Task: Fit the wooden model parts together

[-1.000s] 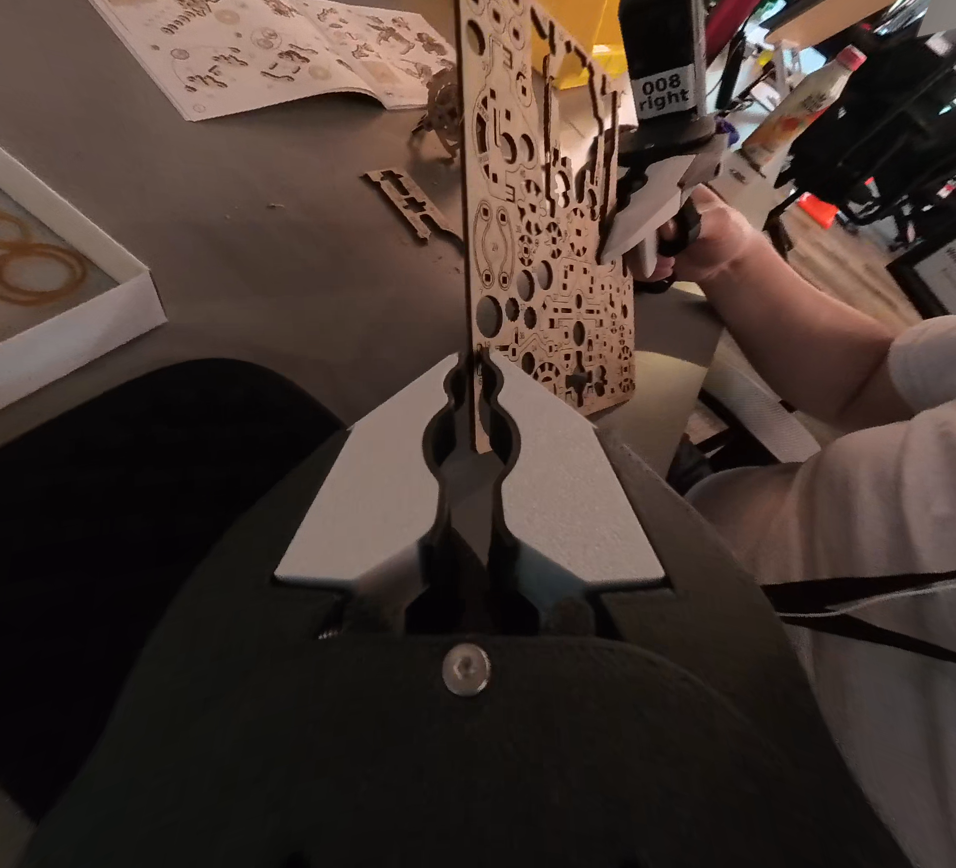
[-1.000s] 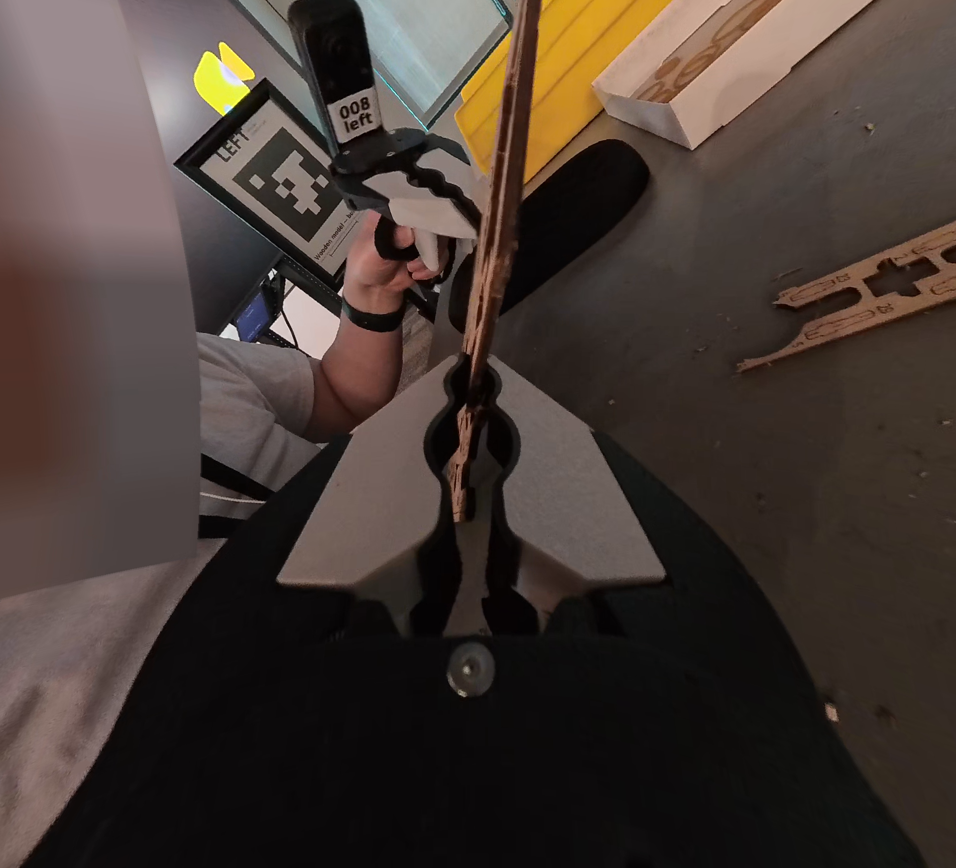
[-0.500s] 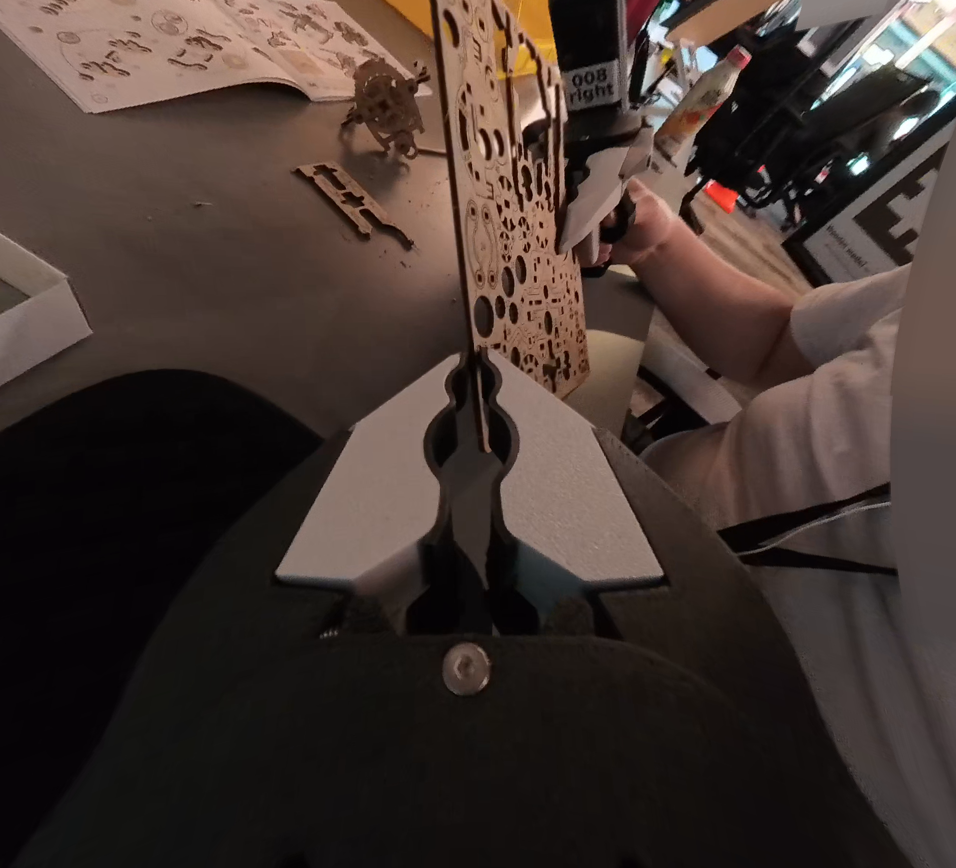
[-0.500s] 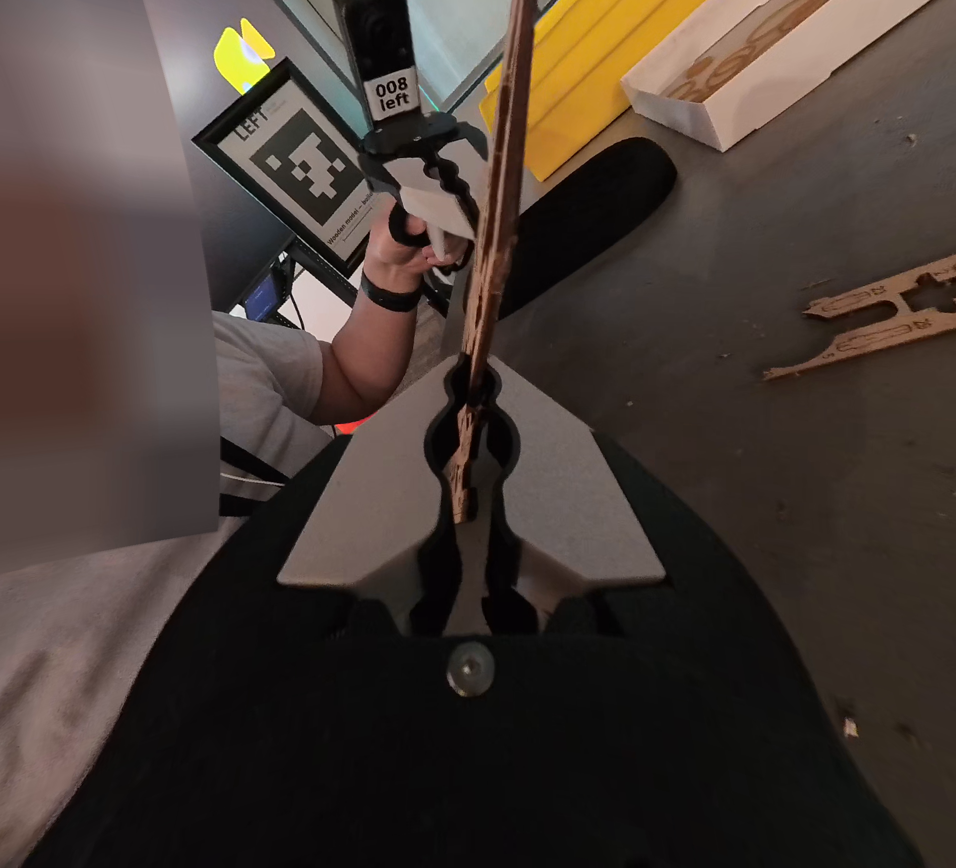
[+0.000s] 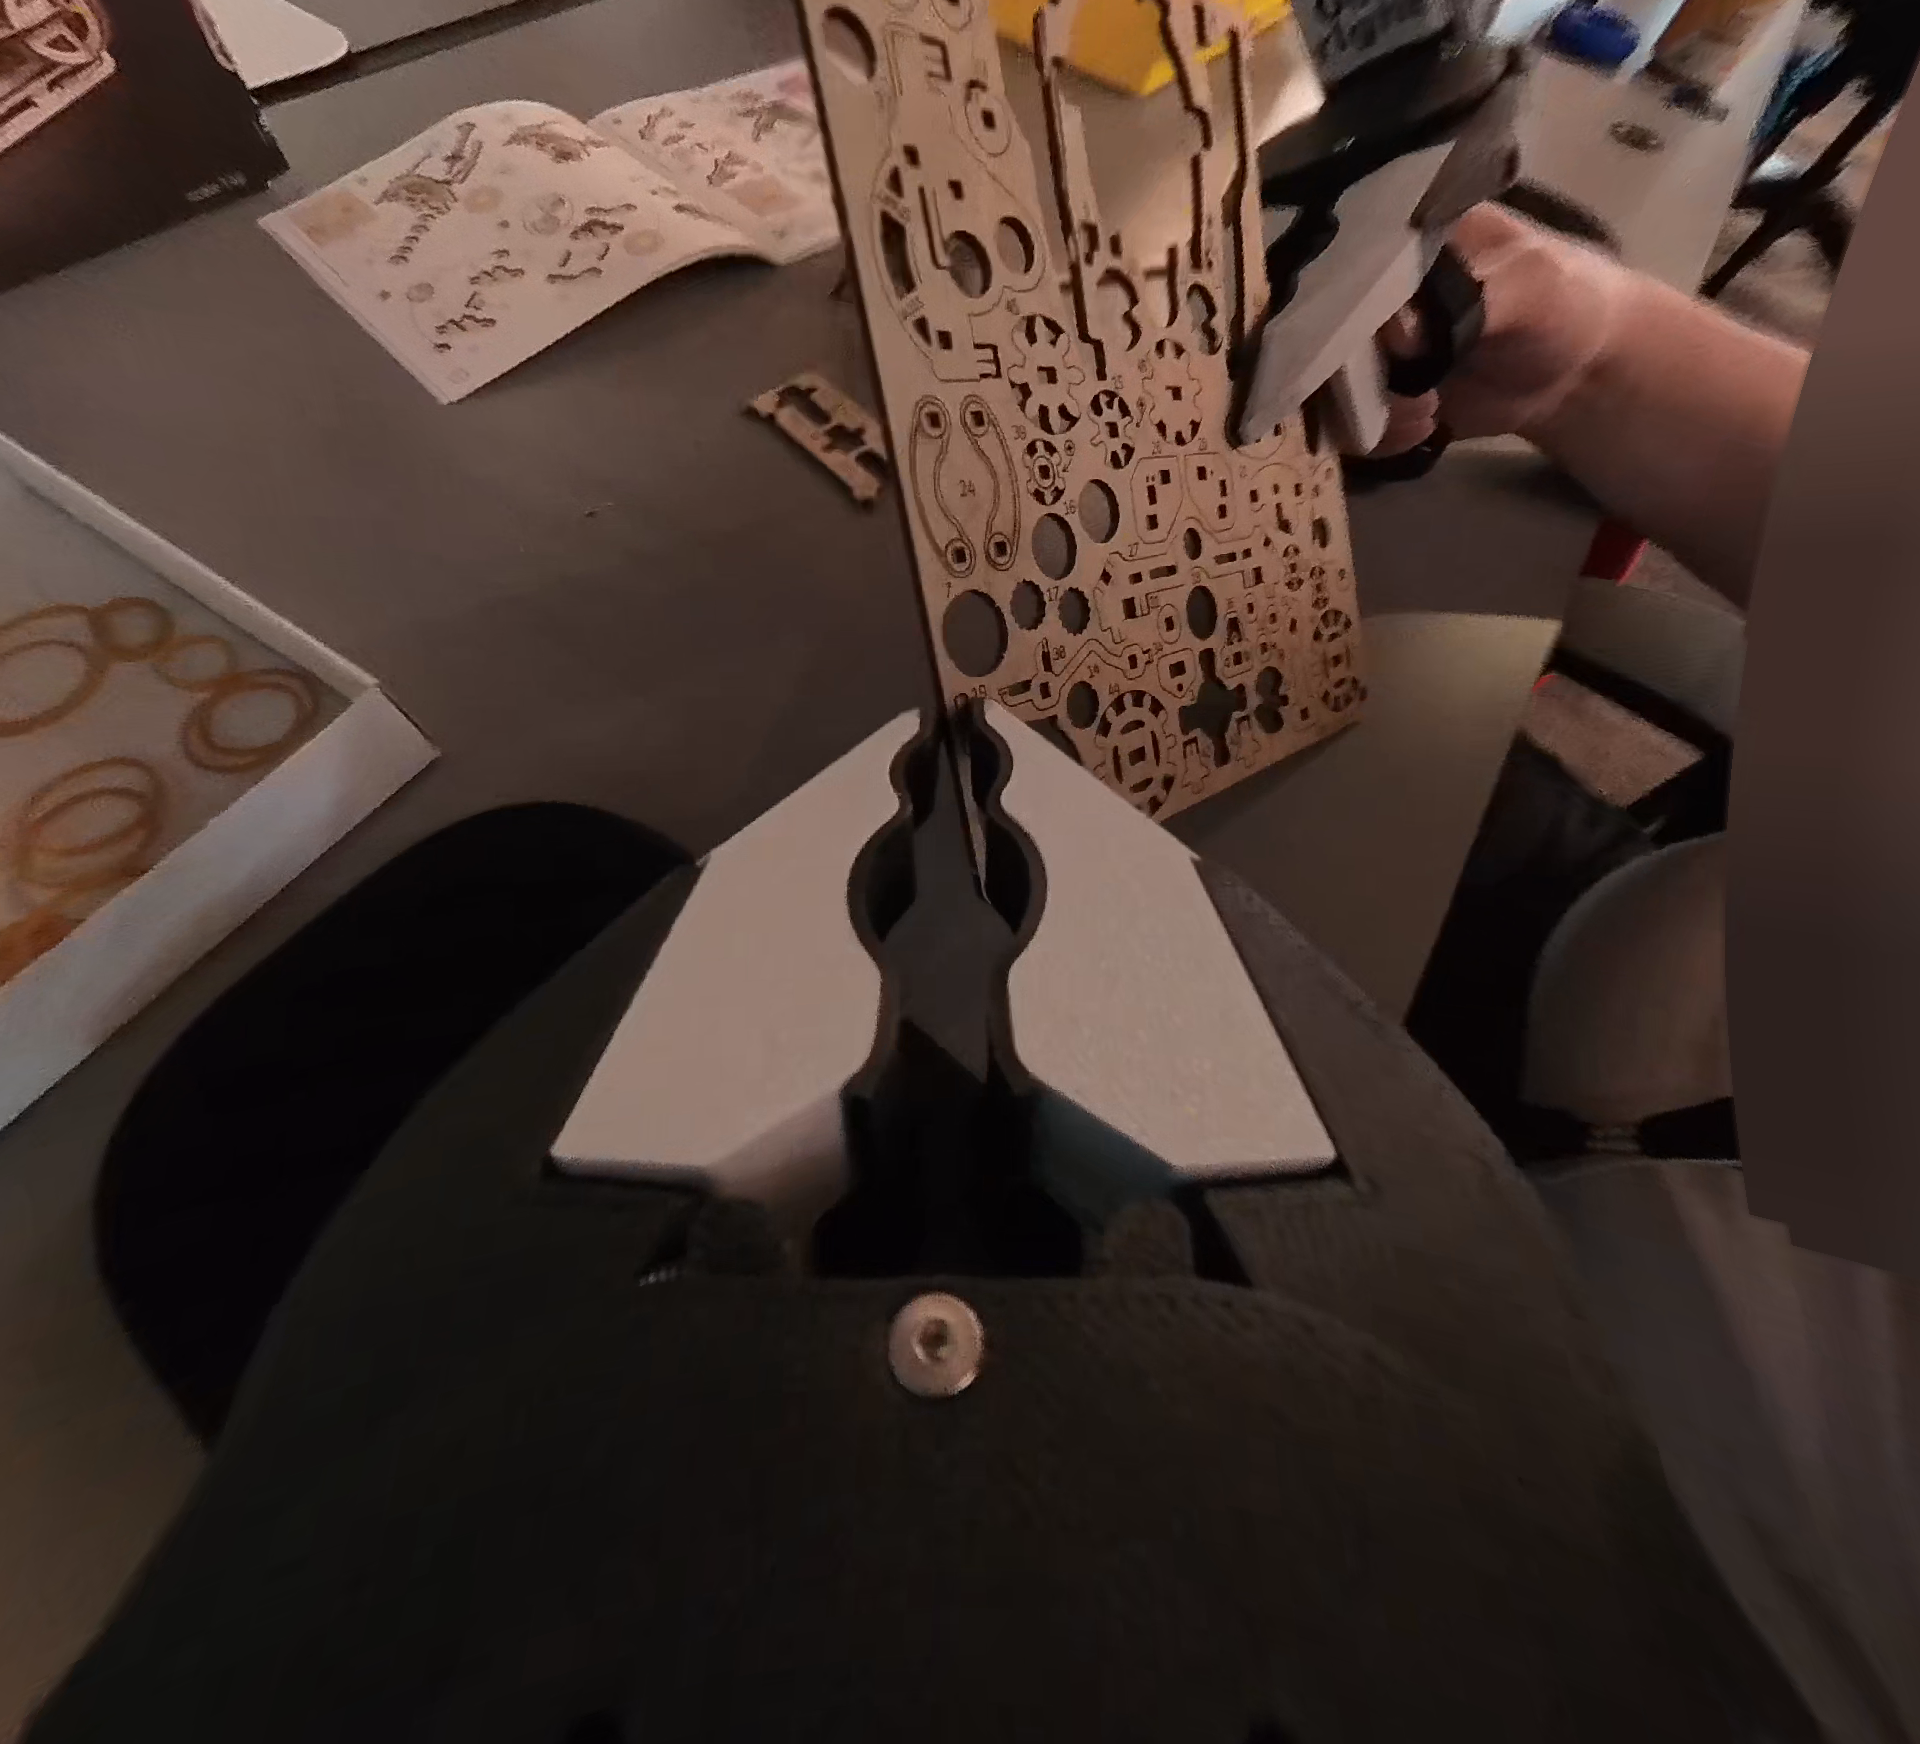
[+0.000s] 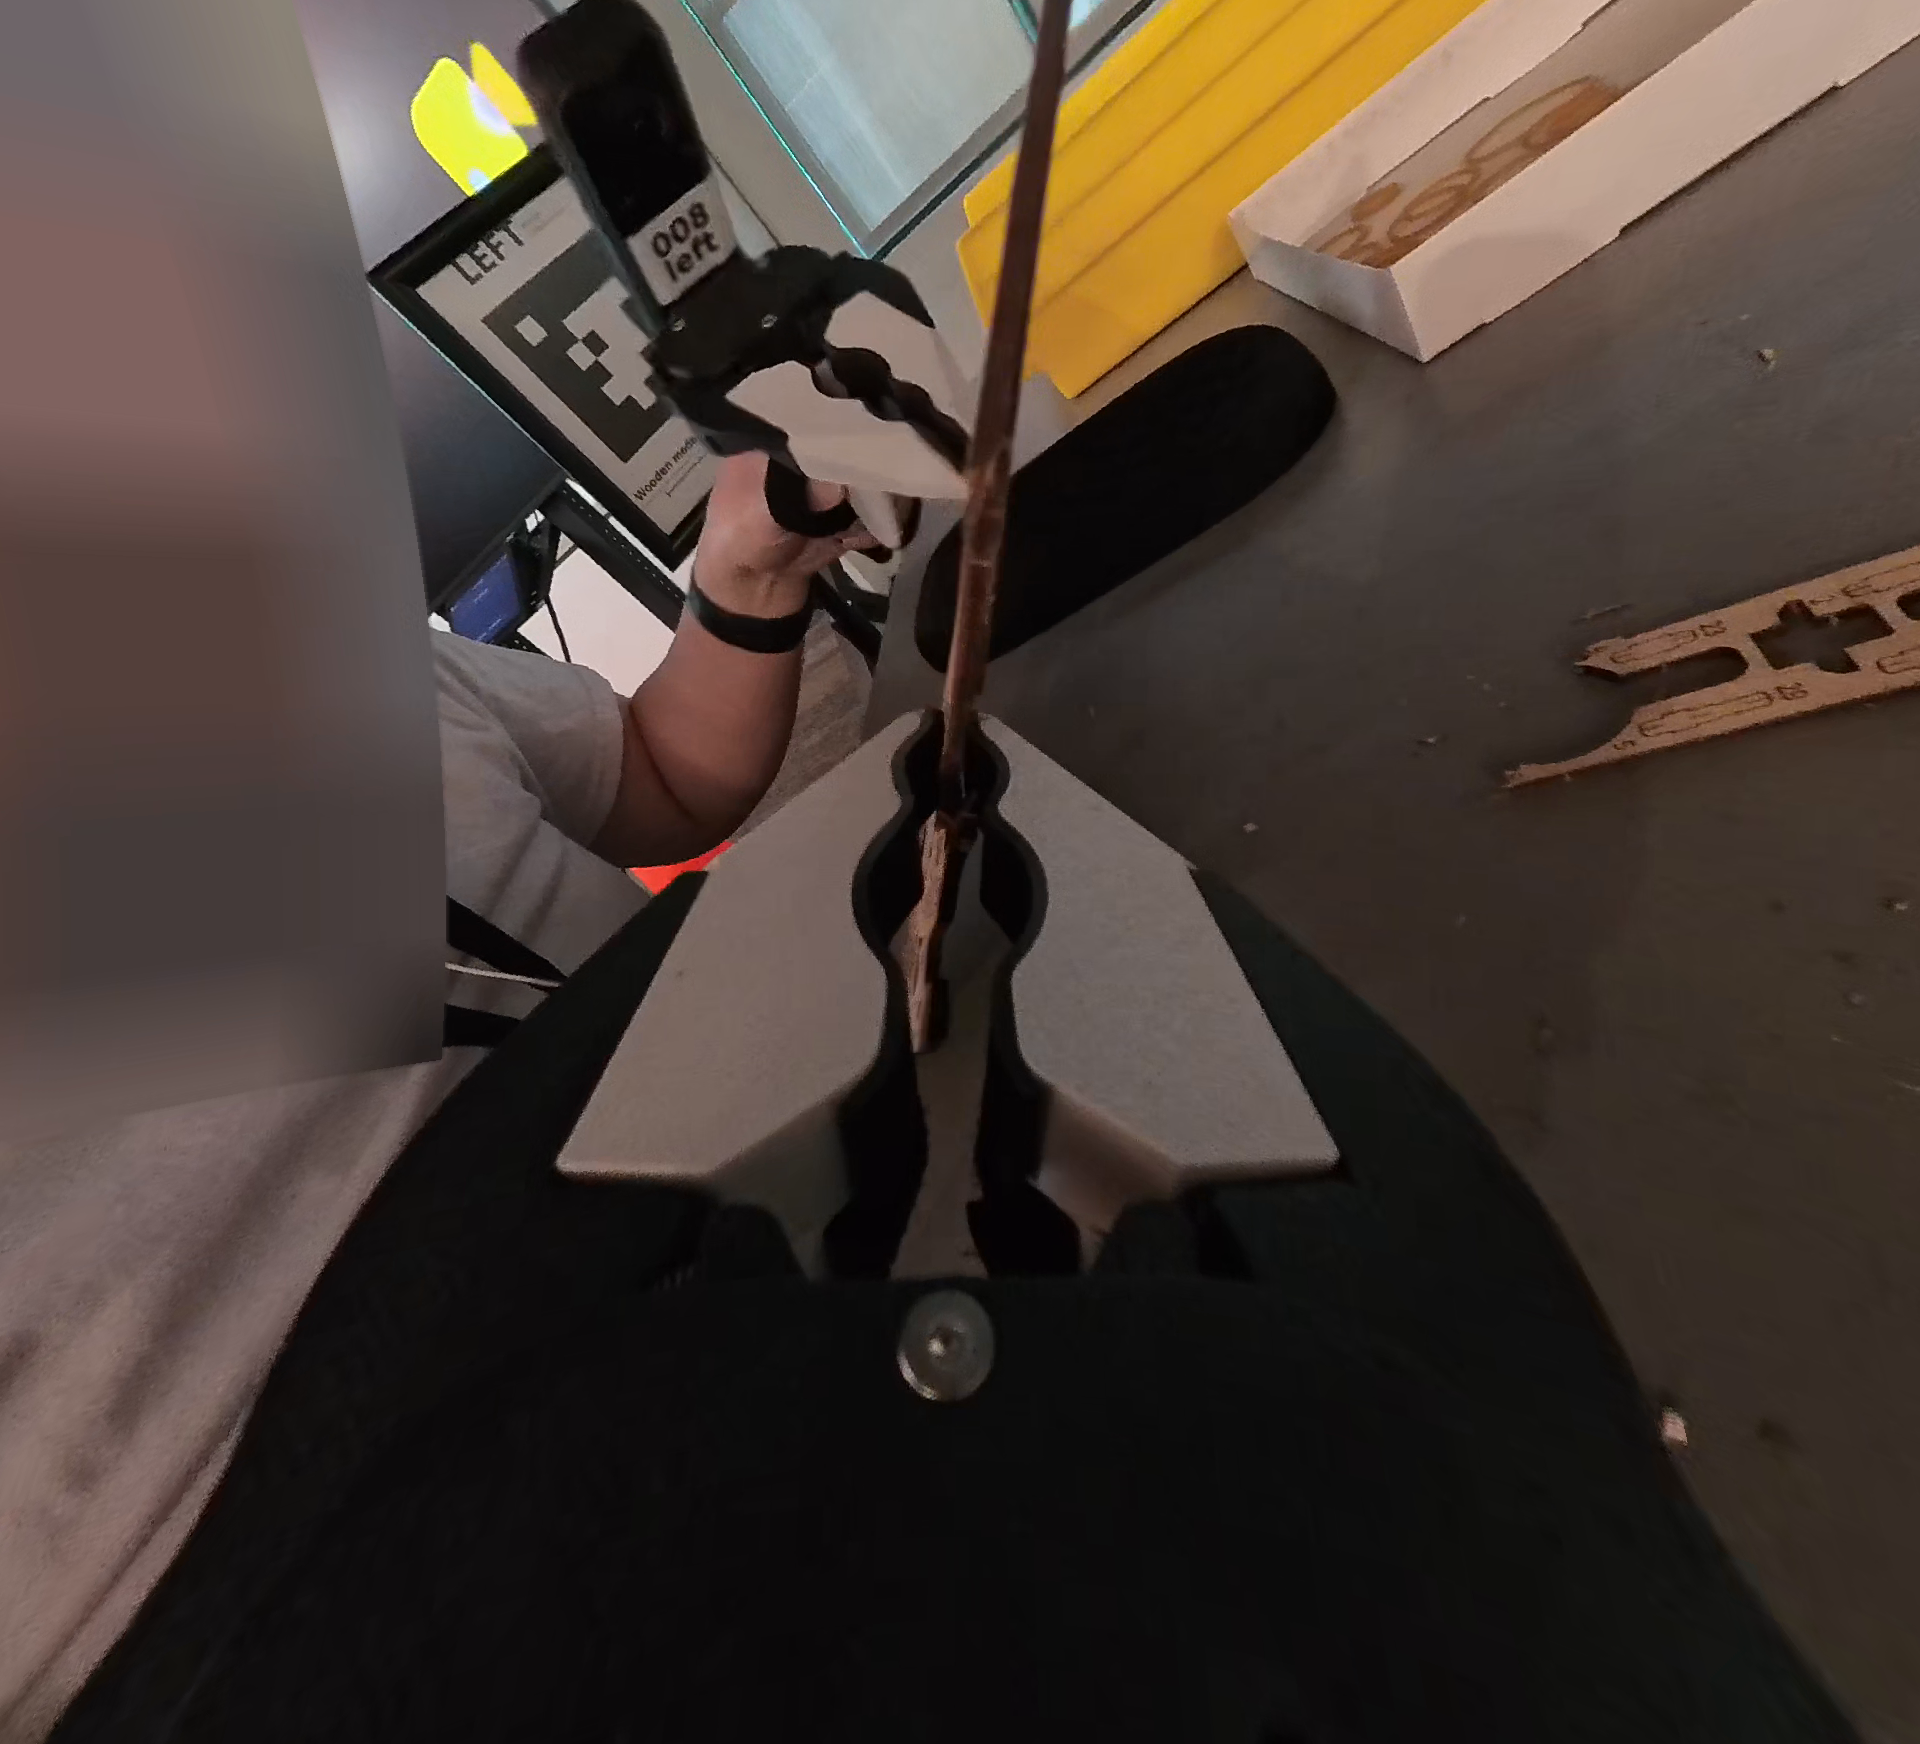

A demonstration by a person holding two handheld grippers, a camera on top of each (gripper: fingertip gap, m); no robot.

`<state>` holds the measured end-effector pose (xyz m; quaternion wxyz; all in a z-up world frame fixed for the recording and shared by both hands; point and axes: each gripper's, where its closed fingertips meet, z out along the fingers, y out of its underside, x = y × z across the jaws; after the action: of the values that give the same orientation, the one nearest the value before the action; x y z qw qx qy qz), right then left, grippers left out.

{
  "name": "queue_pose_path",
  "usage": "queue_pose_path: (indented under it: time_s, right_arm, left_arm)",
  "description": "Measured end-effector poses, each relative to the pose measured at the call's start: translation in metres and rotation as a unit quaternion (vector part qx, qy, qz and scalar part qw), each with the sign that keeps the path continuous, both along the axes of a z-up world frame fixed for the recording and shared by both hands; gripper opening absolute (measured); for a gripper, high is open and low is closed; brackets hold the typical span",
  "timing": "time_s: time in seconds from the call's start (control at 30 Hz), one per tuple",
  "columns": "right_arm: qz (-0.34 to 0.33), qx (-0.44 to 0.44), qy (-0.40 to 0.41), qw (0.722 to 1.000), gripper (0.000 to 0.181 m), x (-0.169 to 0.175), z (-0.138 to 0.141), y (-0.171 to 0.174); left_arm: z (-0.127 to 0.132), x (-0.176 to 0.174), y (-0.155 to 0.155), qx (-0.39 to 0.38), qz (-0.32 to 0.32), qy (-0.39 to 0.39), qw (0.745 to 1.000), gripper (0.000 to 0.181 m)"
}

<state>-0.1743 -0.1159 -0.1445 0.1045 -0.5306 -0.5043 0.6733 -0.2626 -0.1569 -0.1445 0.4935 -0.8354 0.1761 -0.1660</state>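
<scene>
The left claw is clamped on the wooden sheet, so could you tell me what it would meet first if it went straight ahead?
The left claw already grips the wooden sheet edge-on, so the sheet itself lies first in line. Past it, probably the grey table, though depth is unclear.

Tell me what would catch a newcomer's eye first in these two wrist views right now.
First, the wooden parts sheet, full of laser-cut holes, held upright above the grey table: the left gripper clamps its near bottom corner, the right gripper pinches its other side edge. Behind it lie an open instruction booklet and a yellow bin. A loose wooden strip lies flat on the table.
</scene>
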Motion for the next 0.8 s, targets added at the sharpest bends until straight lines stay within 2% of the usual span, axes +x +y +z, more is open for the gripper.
queue_pose_path:
  time_s: [0.17,0.23,0.3,0.47,0.67,0.8]
  right_arm:
    - [0.01,-0.003,0.013,1.0,0.0,0.003,0.005,-0.004]
    - [0.016,-0.003,0.016,1.0,0.001,0.004,0.007,-0.006]
    - [0.018,0.0,0.018,1.0,0.001,0.004,0.007,-0.007]
    - [0.023,-0.011,0.021,0.999,0.001,0.005,0.009,-0.008]
    - [0.023,-0.008,0.015,1.0,0.001,0.004,0.006,-0.009]
    - [0.019,0.007,0.004,1.0,0.002,0.002,0.002,-0.01]
  left_arm:
    - [0.008,0.001,-0.005,-0.015,-0.03,-0.067,0.997,0.019]
    - [0.007,0.006,-0.009,-0.032,-0.057,-0.089,0.994,0.018]
    - [0.01,0.012,-0.014,-0.037,-0.087,-0.109,0.99,0.004]
    - [0.017,0.013,-0.016,-0.038,-0.104,-0.154,0.982,0.003]
    - [0.011,0.01,-0.012,-0.046,-0.088,-0.167,0.981,0.002]
    - [-0.001,0.003,-0.006,-0.045,-0.052,-0.104,0.992,0.003]
